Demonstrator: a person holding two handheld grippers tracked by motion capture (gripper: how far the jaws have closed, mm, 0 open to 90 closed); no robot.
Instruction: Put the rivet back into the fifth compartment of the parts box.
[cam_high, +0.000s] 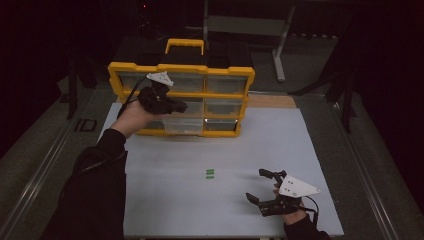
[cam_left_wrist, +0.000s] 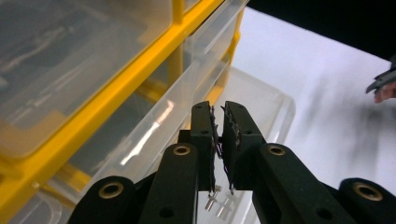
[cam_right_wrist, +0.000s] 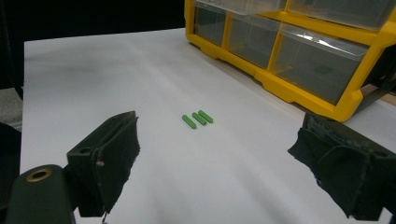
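A clear plastic drawer sits pulled partway out of the bottom row of a yellow-framed organizer cabinet, which stands upright at the far edge of the white counter. The left tongs, held in a person's hand, are at the cabinet's front, just above that open drawer. In the left gripper view these tongs are nearly shut, with a thin slit between the pads, and seem to pinch the clear front lip of a drawer; the exact contact is hard to make out through the transparent plastic. Small metal parts lie in the drawer below the jaws. Toward the person from the cabinet, well apart from it near the middle of the counter, three short green sticks lie side by side. Nearer still, toward the right front corner, the right tongs are spread wide and hold nothing; in the right gripper view their jaws face the green sticks. To do the drawer step well, it would likely help to keep a firm, centred pinch on the lip and move the drawer straight along its runners, level, so the light cabinet does not tip or slide.
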